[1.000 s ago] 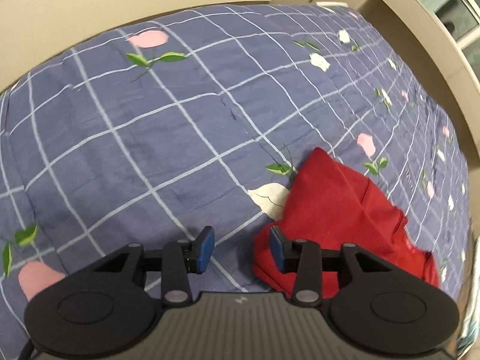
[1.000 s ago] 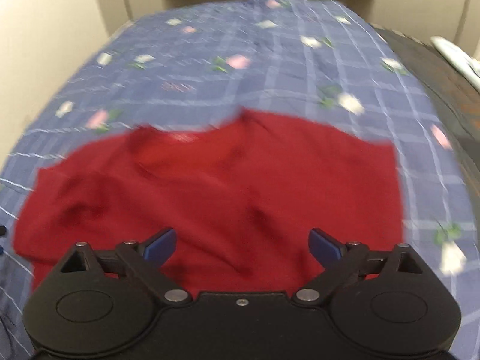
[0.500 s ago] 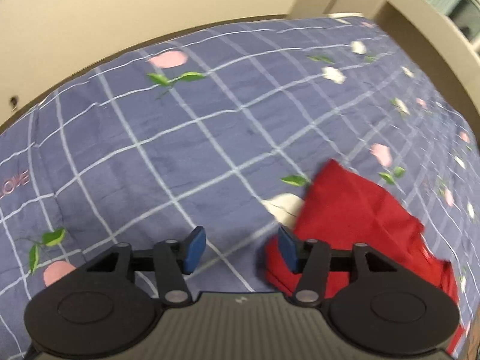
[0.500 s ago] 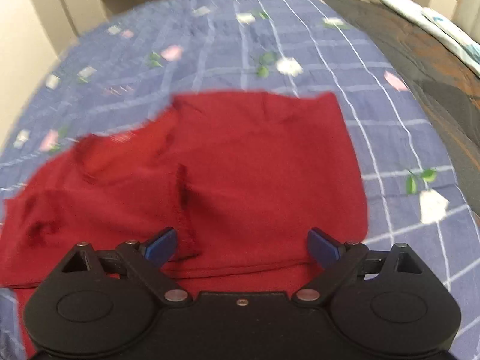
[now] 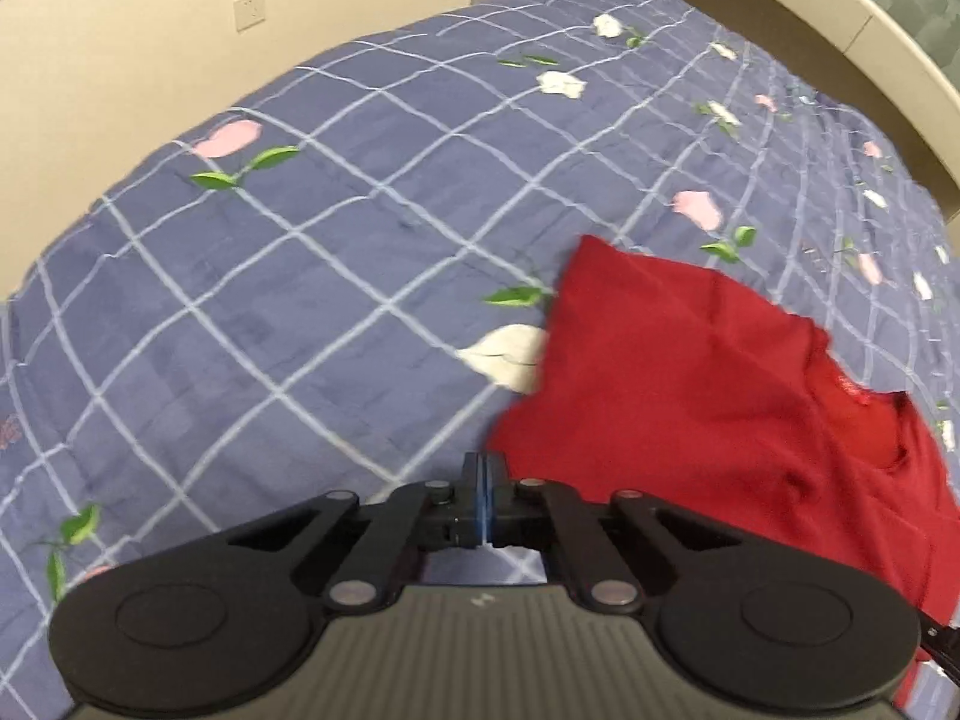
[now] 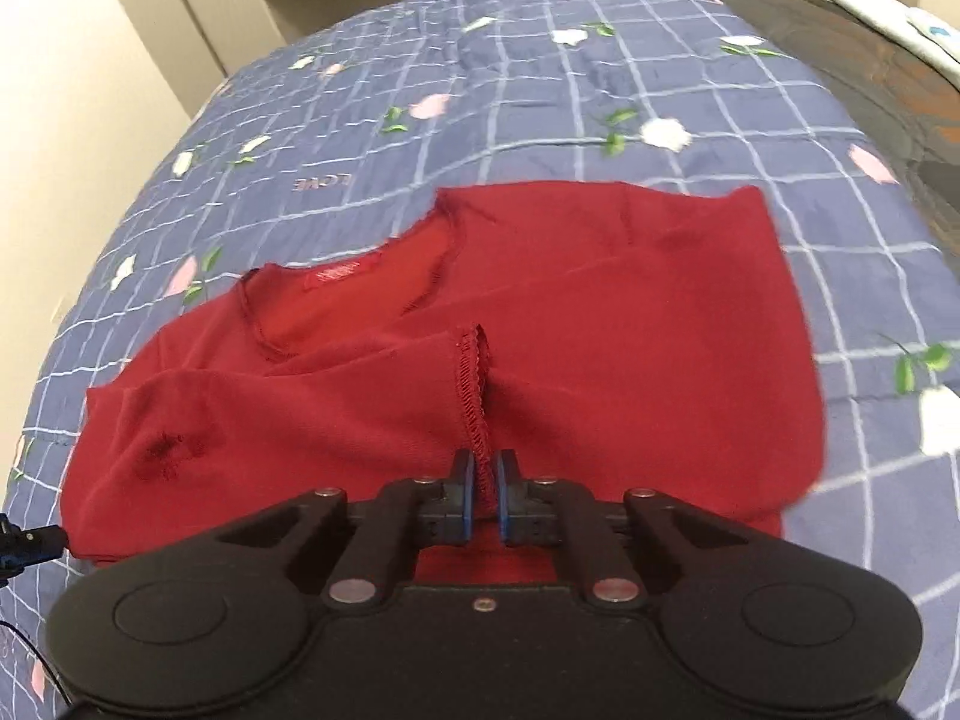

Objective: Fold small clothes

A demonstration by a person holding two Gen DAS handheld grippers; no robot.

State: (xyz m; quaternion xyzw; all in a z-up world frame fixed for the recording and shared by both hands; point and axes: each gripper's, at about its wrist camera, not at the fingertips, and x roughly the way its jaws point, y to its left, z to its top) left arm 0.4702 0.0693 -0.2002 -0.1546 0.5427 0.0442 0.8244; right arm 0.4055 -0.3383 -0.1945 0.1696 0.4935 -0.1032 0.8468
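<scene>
Both grippers' jaws just closed, wide apart a second ago. Left gripper (image 5: pixel 483 468): blue pads clenched together, nothing visibly between them, tips at left edge of red shirt (image 5: pixel 690 384). Shirt lies crumpled on blue checked floral bedspread (image 5: pixel 288 276). Right gripper (image 6: pixel 483 471): pads pinching stitched hem (image 6: pixel 474 384) at shirt's near edge.

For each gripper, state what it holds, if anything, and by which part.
The right gripper pinches the red shirt by a stitched hem edge. The left gripper is shut beside it, holding nothing visible.
</scene>
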